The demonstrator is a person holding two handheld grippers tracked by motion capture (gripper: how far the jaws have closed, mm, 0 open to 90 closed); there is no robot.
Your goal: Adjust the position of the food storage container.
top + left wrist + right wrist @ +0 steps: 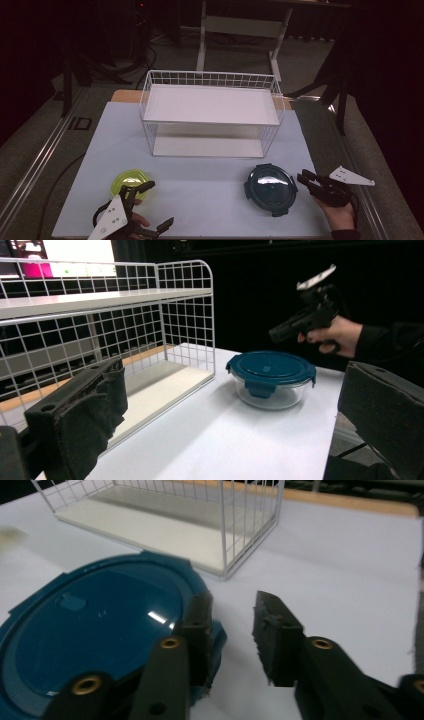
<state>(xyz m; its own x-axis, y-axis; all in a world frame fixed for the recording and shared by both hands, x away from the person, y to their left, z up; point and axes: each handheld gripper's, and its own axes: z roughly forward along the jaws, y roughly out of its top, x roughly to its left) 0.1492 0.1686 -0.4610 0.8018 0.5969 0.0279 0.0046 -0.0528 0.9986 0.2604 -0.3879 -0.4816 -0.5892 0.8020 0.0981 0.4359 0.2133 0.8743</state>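
Nothing is moved yet: the right gripper [303,177], jaws parted and empty, nears the blue-lidded container [270,189] in front of the wire rack [210,116]; the left gripper [159,205], also gaping, idles by the green lid [130,183].

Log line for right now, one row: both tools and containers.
right tool: open, beside blue-lidded container, no grip | left tool: open, empty | green-lidded container: on table

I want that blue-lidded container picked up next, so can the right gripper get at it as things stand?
Probably yes. The right gripper sits just beside the blue-lidded container, jaws apart, one jaw already by a lid latch. Nothing lies between them, and the wire rack stands farther back.
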